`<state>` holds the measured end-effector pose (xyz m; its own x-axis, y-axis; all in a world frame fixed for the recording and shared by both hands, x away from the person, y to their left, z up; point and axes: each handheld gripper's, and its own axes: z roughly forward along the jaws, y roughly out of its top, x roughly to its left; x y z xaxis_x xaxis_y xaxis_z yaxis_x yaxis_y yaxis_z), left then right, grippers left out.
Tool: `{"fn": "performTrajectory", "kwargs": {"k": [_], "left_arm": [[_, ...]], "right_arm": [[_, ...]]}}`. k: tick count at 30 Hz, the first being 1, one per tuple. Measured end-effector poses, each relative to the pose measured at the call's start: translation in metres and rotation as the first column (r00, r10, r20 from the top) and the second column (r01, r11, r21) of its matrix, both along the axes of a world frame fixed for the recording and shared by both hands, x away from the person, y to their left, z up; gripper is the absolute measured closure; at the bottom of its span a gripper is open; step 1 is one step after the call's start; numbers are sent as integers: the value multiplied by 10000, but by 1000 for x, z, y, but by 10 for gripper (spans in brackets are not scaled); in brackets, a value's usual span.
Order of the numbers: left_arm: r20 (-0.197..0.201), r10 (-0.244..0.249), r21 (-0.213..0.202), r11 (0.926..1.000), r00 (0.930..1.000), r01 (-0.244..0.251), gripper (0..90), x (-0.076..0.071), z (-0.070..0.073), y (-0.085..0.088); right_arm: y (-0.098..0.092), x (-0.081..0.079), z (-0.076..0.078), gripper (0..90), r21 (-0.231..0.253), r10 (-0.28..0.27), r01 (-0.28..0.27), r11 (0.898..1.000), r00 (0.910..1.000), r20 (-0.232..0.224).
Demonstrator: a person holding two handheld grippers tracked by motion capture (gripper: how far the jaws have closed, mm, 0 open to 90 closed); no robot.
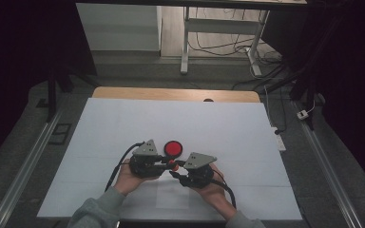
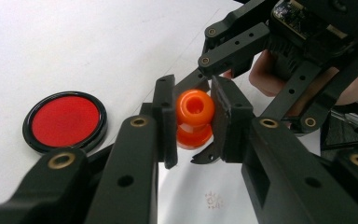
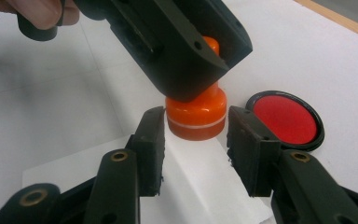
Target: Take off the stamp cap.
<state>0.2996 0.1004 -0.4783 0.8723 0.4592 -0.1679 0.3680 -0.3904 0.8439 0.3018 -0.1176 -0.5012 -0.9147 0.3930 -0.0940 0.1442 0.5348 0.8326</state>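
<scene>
Left gripper (image 2: 193,121) clamps orange stamp (image 2: 194,117)

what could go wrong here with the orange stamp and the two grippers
1. The left gripper pinches only the narrow neck of the orange stamp; a sideways push from the right gripper, whose pads flank the base without touching, might twist it loose.
2. The two sets of jaws sit very close and may collide.
3. The red ink pad lies open just beside the stamp; a stray gripper move could knock it or smear ink on the white sheet.
</scene>
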Motion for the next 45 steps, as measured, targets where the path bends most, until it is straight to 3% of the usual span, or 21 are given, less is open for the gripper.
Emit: {"fn": "performTrajectory", "kwargs": {"k": [17, 45], "left_arm": [[-49, -7, 55, 10000, 10000, 7, 727, 1, -1, 0], [-19, 69, -282, 9996, 10000, -70, 733, 1, -7, 1]], "right_arm": [[1, -2, 0, 642, -61, 50, -48, 10000, 9998, 188], [1, -4, -4, 650, -9, -138, 138, 9999, 9996, 238]]}}
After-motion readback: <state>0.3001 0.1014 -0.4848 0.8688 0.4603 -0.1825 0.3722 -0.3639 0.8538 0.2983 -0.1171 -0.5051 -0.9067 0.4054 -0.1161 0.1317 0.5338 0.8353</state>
